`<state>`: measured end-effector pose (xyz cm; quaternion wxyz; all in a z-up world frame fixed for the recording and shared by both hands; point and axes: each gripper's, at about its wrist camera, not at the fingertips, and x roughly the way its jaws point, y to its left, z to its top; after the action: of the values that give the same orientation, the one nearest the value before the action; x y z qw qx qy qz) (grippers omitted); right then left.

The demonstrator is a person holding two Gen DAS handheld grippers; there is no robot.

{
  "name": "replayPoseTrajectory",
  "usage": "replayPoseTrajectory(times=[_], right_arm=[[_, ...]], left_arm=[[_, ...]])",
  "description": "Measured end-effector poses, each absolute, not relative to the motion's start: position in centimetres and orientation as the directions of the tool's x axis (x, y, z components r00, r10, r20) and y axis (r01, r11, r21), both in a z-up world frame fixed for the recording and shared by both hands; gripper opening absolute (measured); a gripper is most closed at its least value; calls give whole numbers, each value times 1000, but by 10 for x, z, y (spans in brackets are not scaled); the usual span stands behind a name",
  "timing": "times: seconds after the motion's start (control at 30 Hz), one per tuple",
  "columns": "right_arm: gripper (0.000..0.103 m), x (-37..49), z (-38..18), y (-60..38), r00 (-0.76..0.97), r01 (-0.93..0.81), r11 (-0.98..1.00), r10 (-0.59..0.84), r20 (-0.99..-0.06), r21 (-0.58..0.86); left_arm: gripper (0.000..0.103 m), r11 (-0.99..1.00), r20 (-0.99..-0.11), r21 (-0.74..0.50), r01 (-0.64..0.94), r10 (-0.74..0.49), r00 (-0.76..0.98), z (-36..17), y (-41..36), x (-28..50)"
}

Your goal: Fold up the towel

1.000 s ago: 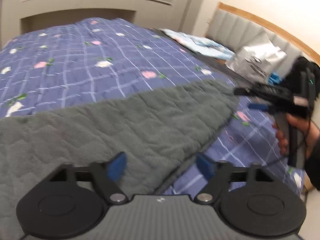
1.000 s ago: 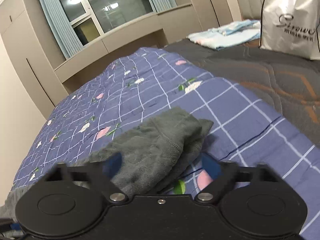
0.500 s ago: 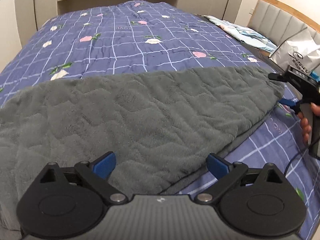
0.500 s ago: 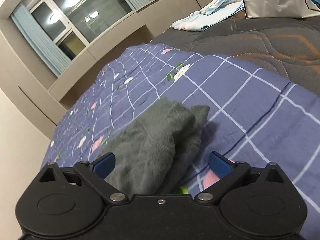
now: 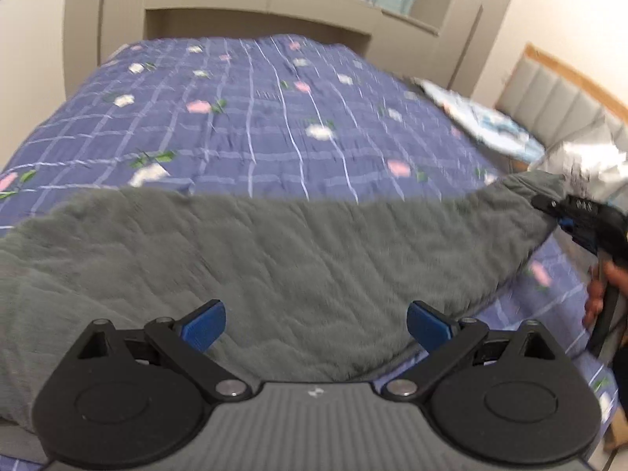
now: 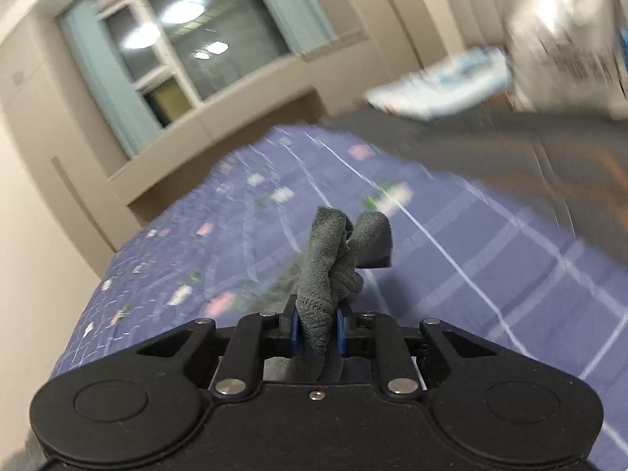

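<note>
A grey fluffy towel lies spread across the blue checked bedspread. My left gripper hovers wide open over the towel's near edge, with nothing between its blue pads. In the right wrist view my right gripper is closing, and its pads pinch a bunched corner of the towel, which sticks up between the fingers. The left wrist view shows that right gripper at the towel's far right corner, with a hand on its handle.
A pale blue folded cloth and a silver-white bag lie near the padded headboard at the right. Cabinets and a window stand beyond the bed. A dark quilt covers the bed's head end.
My right gripper has shut on the towel's corner and lifted it slightly. My left gripper's view has tilted up a little and turned blurry, and its jaws stay wide apart.
</note>
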<state>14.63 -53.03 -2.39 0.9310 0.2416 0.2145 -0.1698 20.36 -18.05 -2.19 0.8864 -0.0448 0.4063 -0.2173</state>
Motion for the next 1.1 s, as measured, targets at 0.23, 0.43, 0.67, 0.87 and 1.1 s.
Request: replayPoseTrajectory(times=[0.23, 0.43, 0.67, 0.87, 1.1], right_arm=[[18, 145, 42, -439, 940, 193, 965, -130, -315, 177], [18, 148, 66, -346, 962, -19, 1000, 22, -271, 15], [18, 156, 26, -253, 908, -202, 974, 146, -393, -105], [18, 152, -31, -189, 847, -302, 911, 121, -517, -282], [28, 132, -72, -169, 826, -376, 811, 74, -559, -448]], left_arm=[[102, 896, -572, -346, 277, -436, 695, 27, -136, 194], [102, 885, -504, -413, 215, -418, 756, 52, -88, 183], [102, 881, -505, -439, 178, -406, 762, 44, -48, 177], [102, 841, -528, -519, 153, -456, 716, 13, -35, 182], [102, 783, -567, -609, 125, -541, 621, -29, -43, 198]])
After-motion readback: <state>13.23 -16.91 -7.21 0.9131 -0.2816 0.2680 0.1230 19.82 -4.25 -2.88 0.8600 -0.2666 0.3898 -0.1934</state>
